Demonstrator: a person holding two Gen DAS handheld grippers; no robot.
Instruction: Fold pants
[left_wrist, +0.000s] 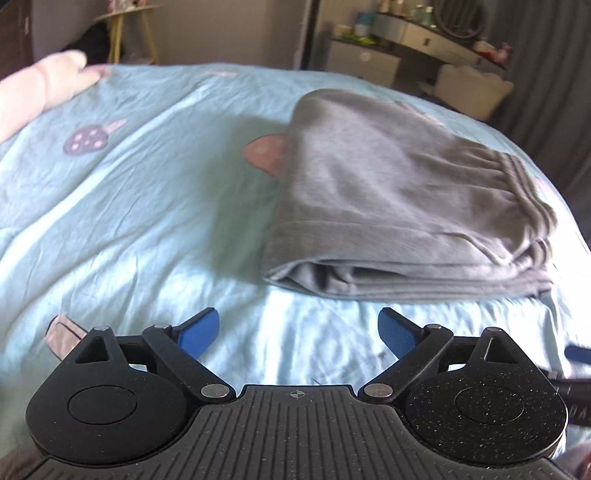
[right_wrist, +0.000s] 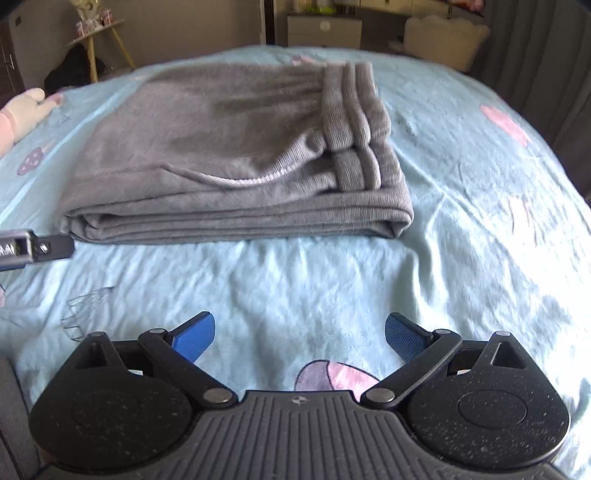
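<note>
Grey pants (left_wrist: 388, 192) lie folded in a thick stack on the light blue bed sheet (left_wrist: 147, 206), waistband to the right. In the right wrist view the pants (right_wrist: 229, 158) lie straight ahead in the middle of the bed. My left gripper (left_wrist: 299, 332) is open and empty, near the front of the bed, short of the stack and a little to its left. My right gripper (right_wrist: 300, 334) is open and empty, also short of the stack. The left gripper's tip (right_wrist: 37, 249) shows at the left edge of the right wrist view.
A pink pillow (left_wrist: 37, 96) lies at the bed's far left. Behind the bed stand a small yellow-legged table (left_wrist: 122, 26), a white dresser (left_wrist: 369, 59) and a grey curtain (left_wrist: 546, 74). The sheet (right_wrist: 480, 221) has mushroom prints.
</note>
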